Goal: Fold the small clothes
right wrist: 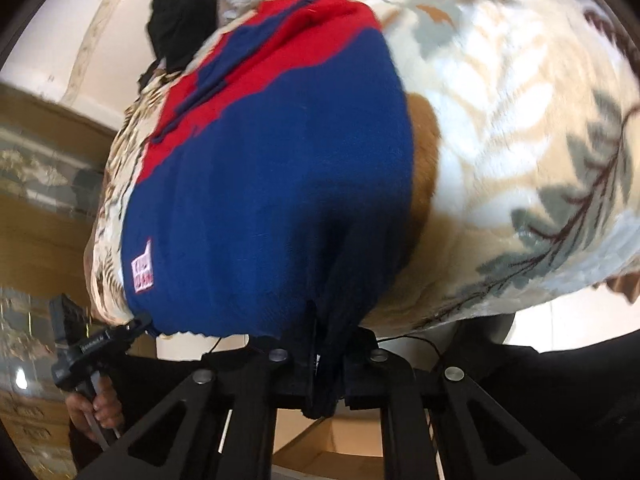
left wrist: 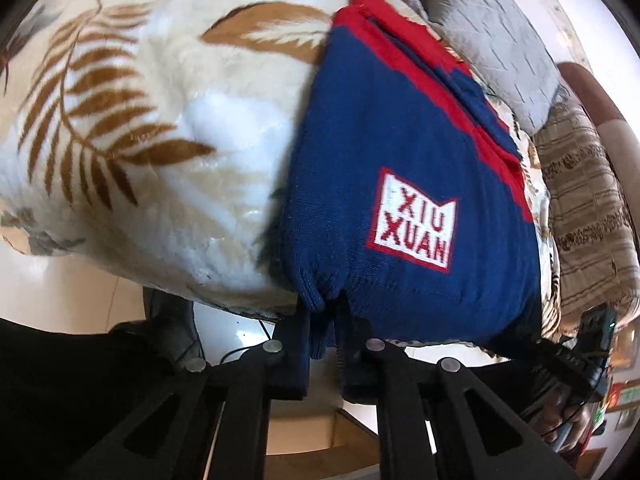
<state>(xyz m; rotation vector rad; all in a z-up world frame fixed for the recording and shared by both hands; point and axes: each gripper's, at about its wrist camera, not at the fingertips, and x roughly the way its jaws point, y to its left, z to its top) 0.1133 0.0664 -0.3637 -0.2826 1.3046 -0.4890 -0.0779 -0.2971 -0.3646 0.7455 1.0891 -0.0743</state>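
Observation:
A small blue and red knitted sweater [left wrist: 380,152] with a white "XIU XUAN" patch [left wrist: 414,220] lies on a cream leaf-print blanket [left wrist: 160,120]. My left gripper [left wrist: 325,320] is shut on the sweater's near hem at its left corner. My right gripper [right wrist: 327,344] is shut on the sweater [right wrist: 280,168] at the hem's right corner, with cloth bunched between its fingers. Each view shows the other gripper at the far hem corner: the right one [left wrist: 592,344] and the left one [right wrist: 100,340]. The patch also shows in the right wrist view [right wrist: 143,268].
A grey quilted pillow [left wrist: 500,40] and a striped beige cover [left wrist: 588,216] lie right of the sweater. A black garment [right wrist: 180,28] lies beyond the collar. The blanket [right wrist: 520,120] spreads to the right. The white bed edge [left wrist: 80,288] is below.

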